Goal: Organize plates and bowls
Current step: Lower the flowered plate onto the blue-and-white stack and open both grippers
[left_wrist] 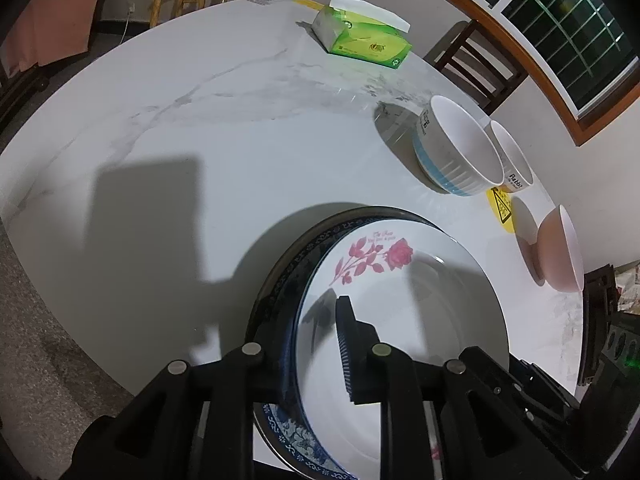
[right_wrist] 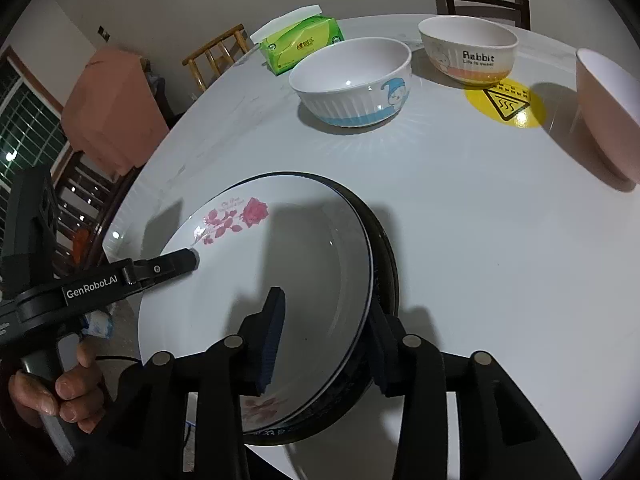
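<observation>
A white plate with pink roses point(left_wrist: 404, 300) point(right_wrist: 280, 280) sits on top of a blue-patterned plate point(left_wrist: 292, 440) and a dark plate point(right_wrist: 386, 264) on the white marble table point(left_wrist: 200, 120). My left gripper point(left_wrist: 312, 364) straddles the left rim of the stack, one finger above the rose plate, one outside. My right gripper point(right_wrist: 324, 336) straddles the right rim the same way. Whether the jaws press the plates does not show. The left gripper also shows in the right wrist view point(right_wrist: 176, 262).
A white and blue ribbed bowl point(left_wrist: 456, 152) point(right_wrist: 352, 84), a "Rabbit" bowl point(left_wrist: 514, 156) point(right_wrist: 468, 48) and a pink bowl point(left_wrist: 558, 252) point(right_wrist: 608, 116) stand beyond the stack. A yellow warning sticker point(right_wrist: 506, 102) and a green tissue box point(left_wrist: 360, 38) lie farther back. Chairs surround the table.
</observation>
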Motion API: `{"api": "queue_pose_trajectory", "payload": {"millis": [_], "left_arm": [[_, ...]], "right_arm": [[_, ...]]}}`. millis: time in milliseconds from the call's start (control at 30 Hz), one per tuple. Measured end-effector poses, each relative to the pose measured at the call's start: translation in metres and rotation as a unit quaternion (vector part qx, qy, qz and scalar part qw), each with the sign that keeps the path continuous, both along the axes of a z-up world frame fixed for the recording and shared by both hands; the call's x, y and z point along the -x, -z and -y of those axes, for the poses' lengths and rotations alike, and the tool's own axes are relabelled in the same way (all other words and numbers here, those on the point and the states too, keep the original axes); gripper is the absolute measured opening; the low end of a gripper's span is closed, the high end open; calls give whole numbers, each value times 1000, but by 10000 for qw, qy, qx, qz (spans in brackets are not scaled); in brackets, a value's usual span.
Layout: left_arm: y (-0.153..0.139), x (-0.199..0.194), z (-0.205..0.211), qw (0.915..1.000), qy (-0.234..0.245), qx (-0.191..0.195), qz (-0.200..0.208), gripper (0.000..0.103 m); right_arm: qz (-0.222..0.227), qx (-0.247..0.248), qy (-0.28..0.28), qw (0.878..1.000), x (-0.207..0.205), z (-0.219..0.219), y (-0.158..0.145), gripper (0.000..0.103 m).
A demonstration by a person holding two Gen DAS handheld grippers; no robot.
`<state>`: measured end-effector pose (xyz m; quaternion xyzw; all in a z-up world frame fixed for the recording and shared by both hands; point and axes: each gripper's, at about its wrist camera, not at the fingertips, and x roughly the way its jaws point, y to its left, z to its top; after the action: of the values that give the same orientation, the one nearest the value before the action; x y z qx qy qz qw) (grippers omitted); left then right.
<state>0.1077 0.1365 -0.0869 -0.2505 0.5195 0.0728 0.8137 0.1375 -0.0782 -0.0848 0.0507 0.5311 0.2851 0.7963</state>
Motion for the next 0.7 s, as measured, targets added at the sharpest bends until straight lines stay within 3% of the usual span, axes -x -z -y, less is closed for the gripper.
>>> {"api": "queue_pose_trajectory", "payload": {"millis": [333, 700], "left_arm": [[-2, -1, 8, 9995, 59, -322, -30, 22], [-3, -2, 14, 9987, 66, -503, -79, 23]], "right_arm": [[43, 267, -134, 9995, 5, -13, -4, 57], [-57, 362, -160, 9992, 5, -16, -4, 60]]}}
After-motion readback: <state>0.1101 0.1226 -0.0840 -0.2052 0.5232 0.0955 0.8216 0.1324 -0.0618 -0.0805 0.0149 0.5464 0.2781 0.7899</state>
